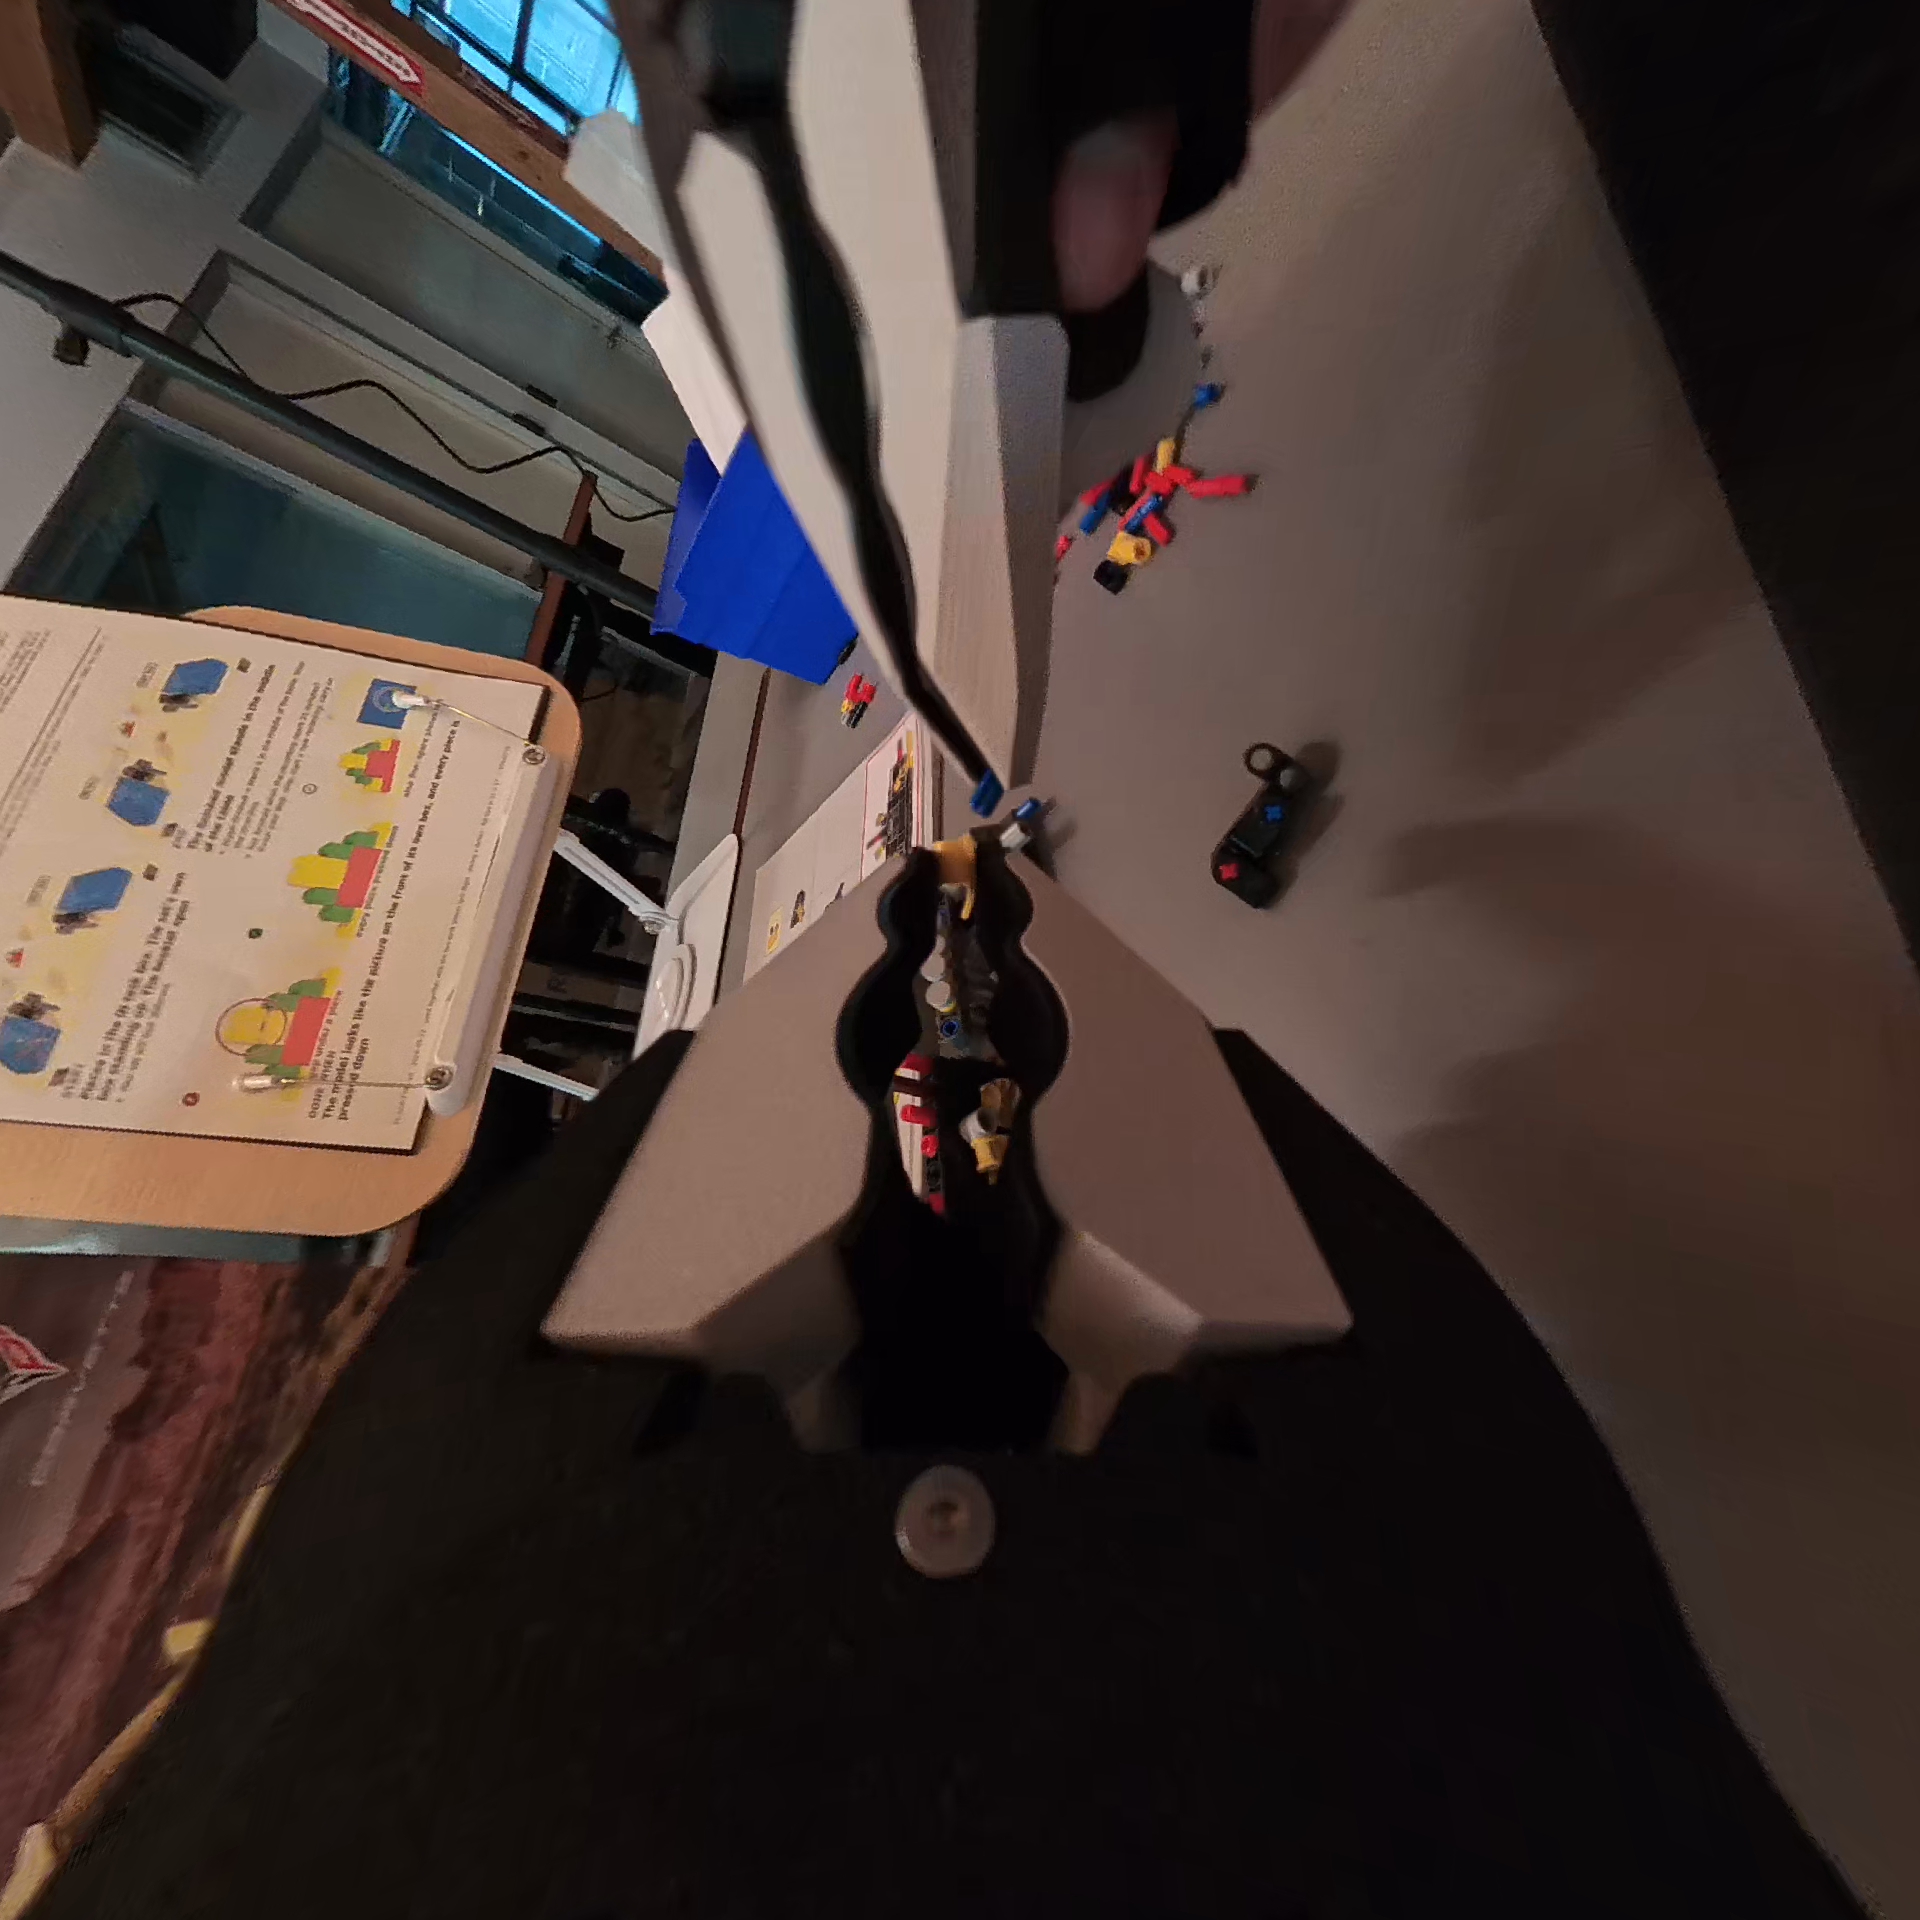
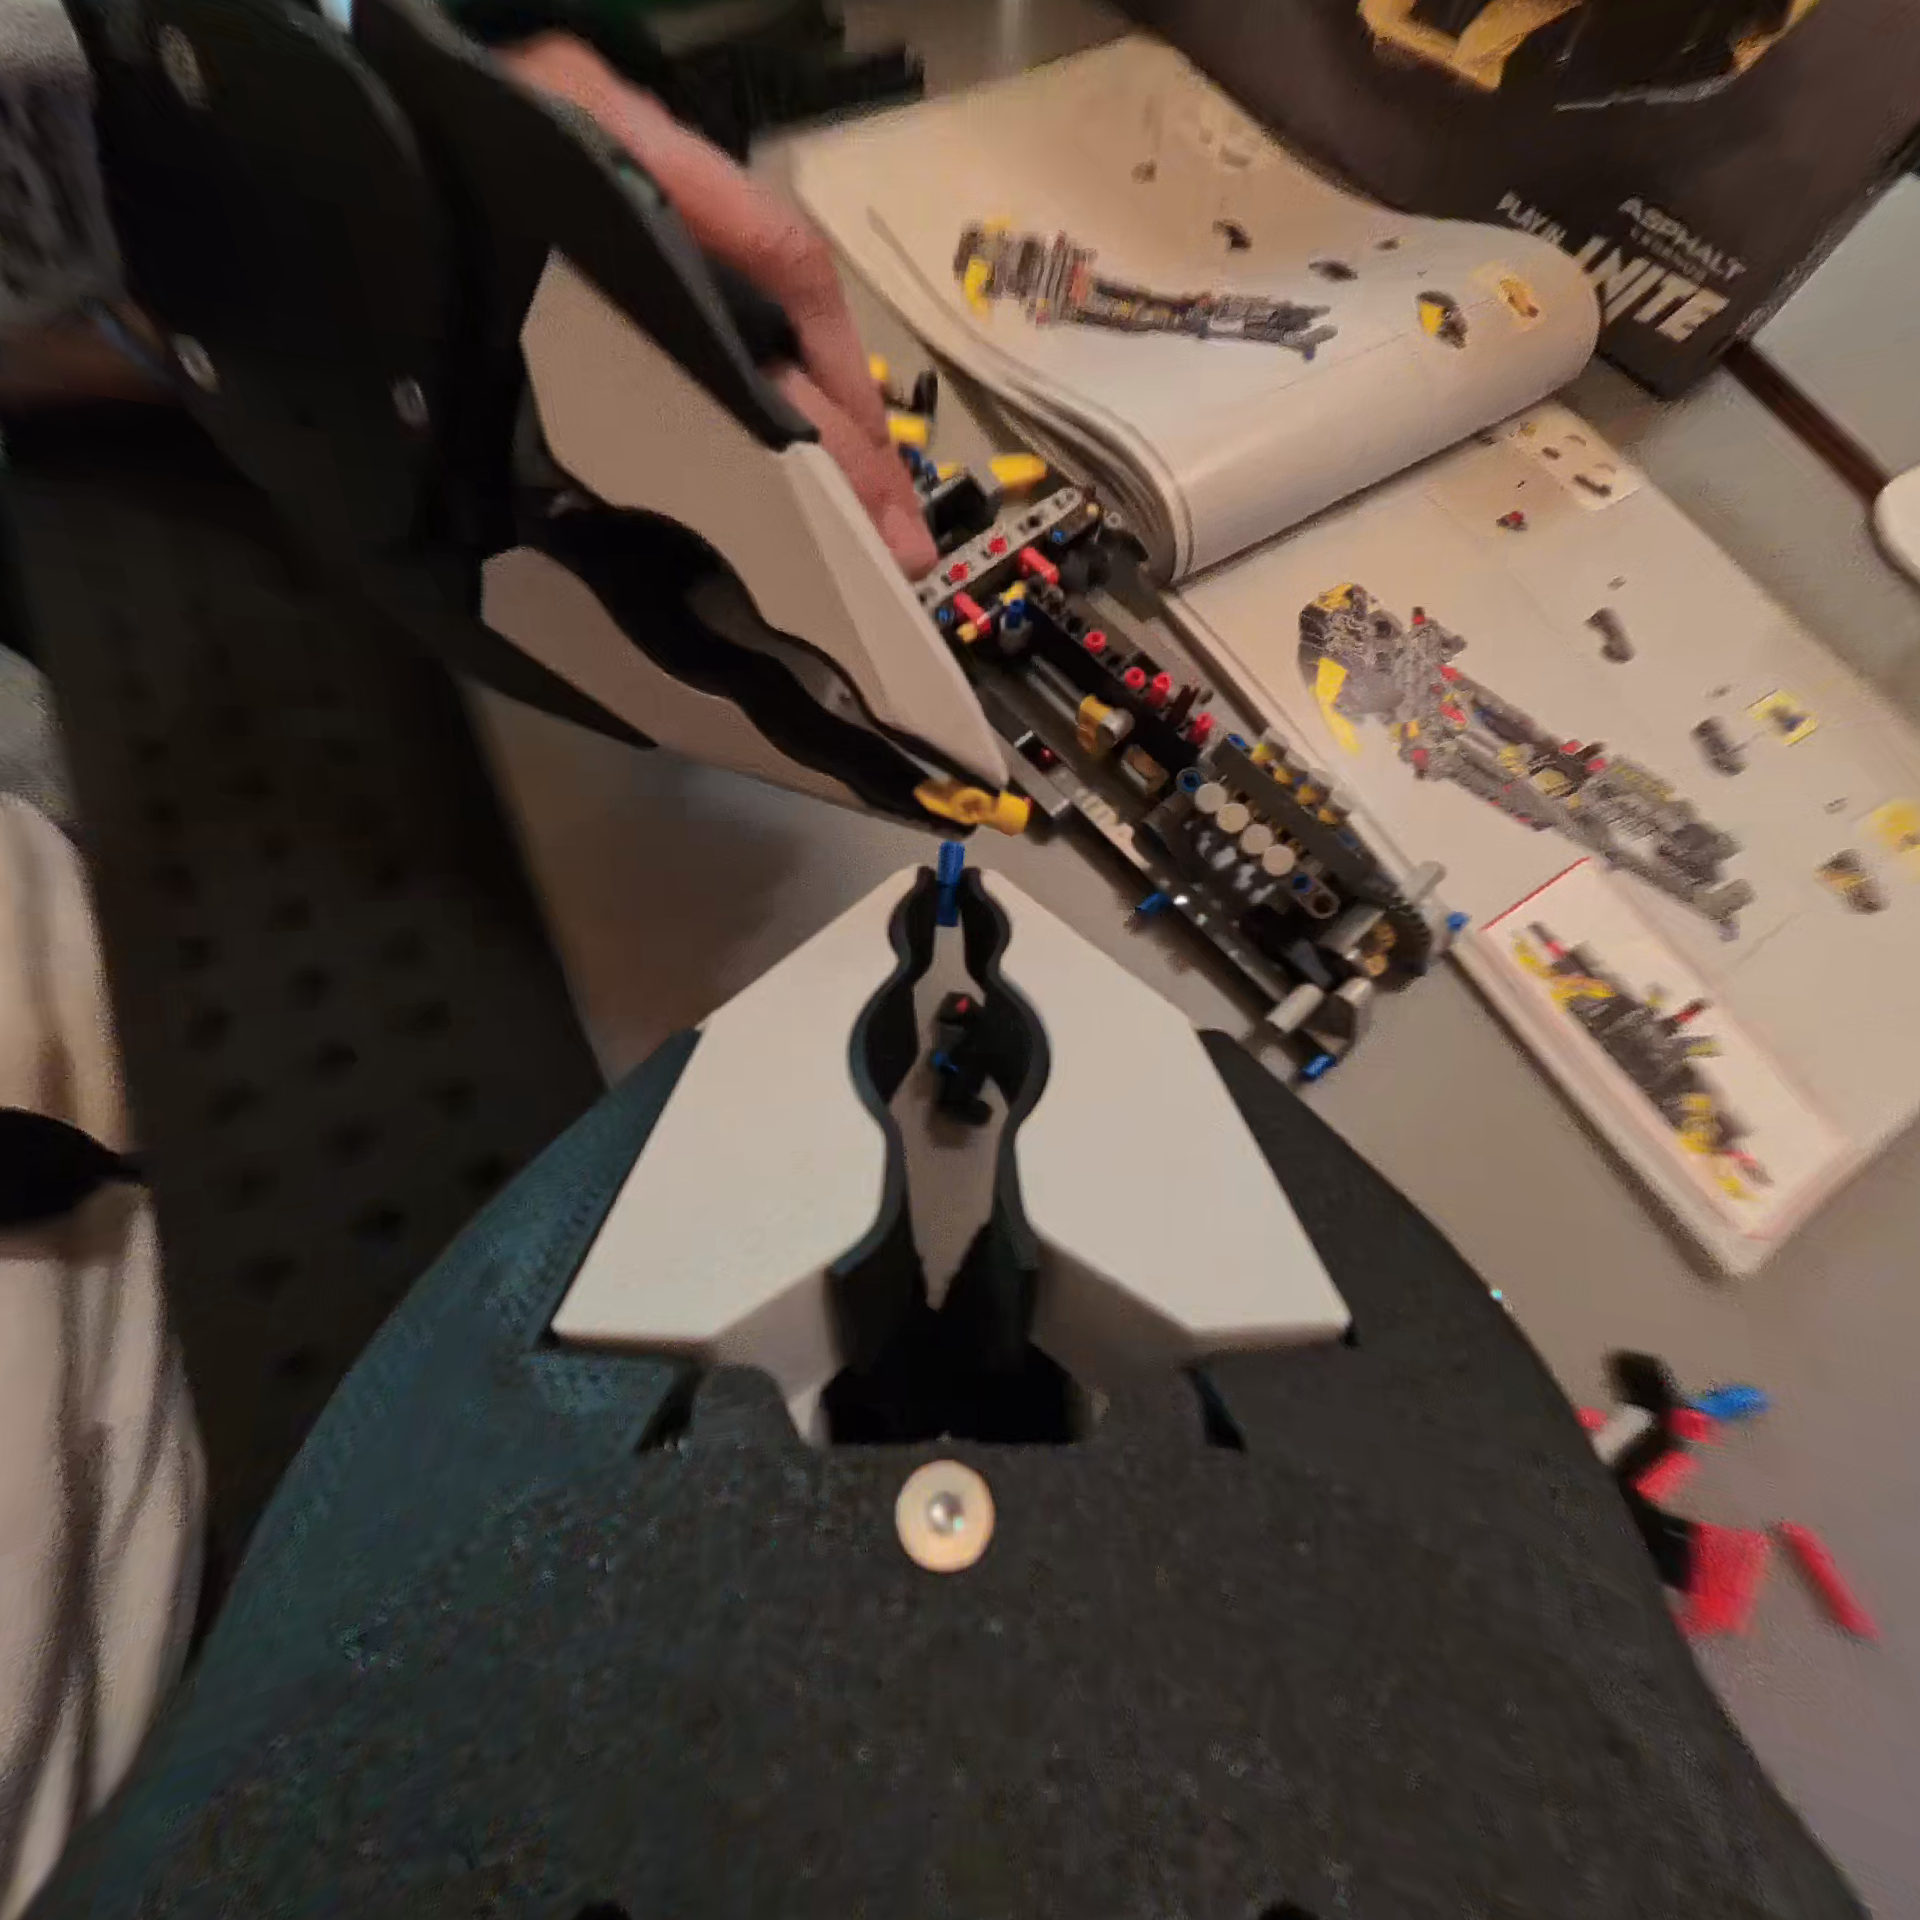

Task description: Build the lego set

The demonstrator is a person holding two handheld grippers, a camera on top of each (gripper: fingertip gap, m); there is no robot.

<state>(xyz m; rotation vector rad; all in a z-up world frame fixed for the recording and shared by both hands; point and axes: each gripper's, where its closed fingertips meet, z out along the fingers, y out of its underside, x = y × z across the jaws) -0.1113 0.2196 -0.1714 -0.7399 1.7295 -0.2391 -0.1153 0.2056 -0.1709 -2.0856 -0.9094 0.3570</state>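
My left gripper (image 1: pixel 961 868) is shut on a small yellow connector piece (image 1: pixel 956 854). It also shows in the right wrist view (image 2: pixel 966 816), coming in from the upper left with the yellow piece (image 2: pixel 971 805) at its tip. My right gripper (image 2: pixel 945 883) is shut on a small blue pin (image 2: pixel 948 873), its end just below the yellow piece. In the left wrist view the right gripper (image 1: pixel 982 784) reaches down from the top with the blue pin (image 1: pixel 985 792). The long grey and black Lego chassis (image 2: pixel 1174 769) lies on the table just behind both tips.
An open instruction booklet (image 2: pixel 1558 727) and the set's box (image 2: pixel 1558 156) lie beyond the chassis. Loose red, blue and yellow pieces (image 1: pixel 1153 499) and a small black assembly (image 1: pixel 1262 831) sit on the table. A blue bin (image 1: pixel 758 561) and a clipboard with a printed sheet (image 1: pixel 260 883) stand at the left. Less than 4 cm separates the two grippers' tips.
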